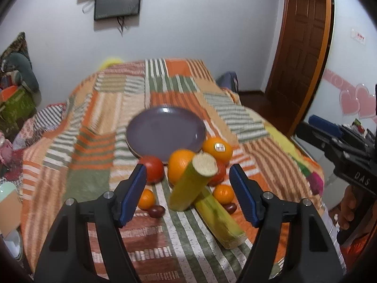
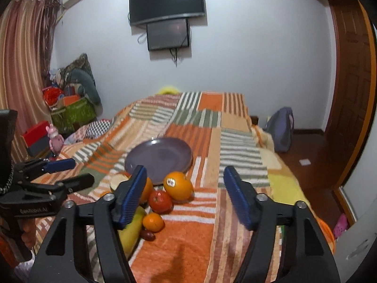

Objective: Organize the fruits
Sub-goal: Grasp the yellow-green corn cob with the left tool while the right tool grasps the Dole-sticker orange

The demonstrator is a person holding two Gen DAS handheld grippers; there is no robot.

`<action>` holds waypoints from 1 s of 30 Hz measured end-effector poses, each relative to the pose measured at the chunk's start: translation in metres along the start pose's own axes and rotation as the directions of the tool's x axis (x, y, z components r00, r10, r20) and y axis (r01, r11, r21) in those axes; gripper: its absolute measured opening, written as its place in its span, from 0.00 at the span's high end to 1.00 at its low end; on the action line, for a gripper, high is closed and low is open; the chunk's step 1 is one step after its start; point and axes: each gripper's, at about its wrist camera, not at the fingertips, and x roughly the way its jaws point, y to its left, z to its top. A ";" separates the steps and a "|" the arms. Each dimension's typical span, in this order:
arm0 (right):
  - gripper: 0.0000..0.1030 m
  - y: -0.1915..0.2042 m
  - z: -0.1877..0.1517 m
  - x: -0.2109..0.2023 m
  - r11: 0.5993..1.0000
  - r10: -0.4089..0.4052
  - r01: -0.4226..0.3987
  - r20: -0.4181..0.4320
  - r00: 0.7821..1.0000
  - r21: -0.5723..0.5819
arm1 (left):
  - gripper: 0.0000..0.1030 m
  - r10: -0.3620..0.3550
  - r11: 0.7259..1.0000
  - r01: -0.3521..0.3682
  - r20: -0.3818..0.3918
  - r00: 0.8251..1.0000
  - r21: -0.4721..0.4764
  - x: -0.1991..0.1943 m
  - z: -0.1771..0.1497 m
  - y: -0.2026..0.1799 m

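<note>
A purple plate (image 1: 162, 129) lies empty on the striped bedspread; it also shows in the right wrist view (image 2: 162, 155). In front of it lies a cluster of fruit: a stickered orange (image 1: 218, 151), another orange (image 1: 180, 165), a red tomato (image 1: 153, 168), two small tangerines (image 1: 146, 199) (image 1: 223, 193), dark dates (image 1: 157, 211), and two yellow-green sugarcane pieces (image 1: 193, 184) (image 1: 220, 221), one propped on the other. My left gripper (image 1: 188, 195) is open, hovering over the cluster. My right gripper (image 2: 185, 198) is open, above and right of the fruit, near the stickered orange (image 2: 178, 185) and tomato (image 2: 160, 201).
The bedspread (image 1: 99, 108) covers the bed, whose edge falls away on the right to a wooden floor (image 2: 313, 162). A backpack (image 2: 280, 129) stands by the bed. Boxes and clutter (image 2: 70, 110) sit at the left wall. A door (image 1: 304, 47) is at the right.
</note>
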 end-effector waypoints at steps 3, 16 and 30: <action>0.48 -0.004 -0.007 0.011 1.000 0.008 -0.008 -0.041 0.999 0.003 | 0.30 -0.004 1.000 0.004 -0.044 0.999 0.006 0.020 -0.005 0.000; 0.49 -0.008 -0.021 0.057 0.998 0.060 -0.059 -0.177 0.982 0.007 | 0.55 -0.002 1.000 0.002 -0.181 0.984 0.005 0.091 -0.024 0.002; 0.49 0.002 -0.011 0.109 0.991 0.122 -0.130 -0.262 0.957 -0.016 | 0.61 -0.101 0.991 0.088 -0.131 0.986 -0.103 0.072 -0.010 0.028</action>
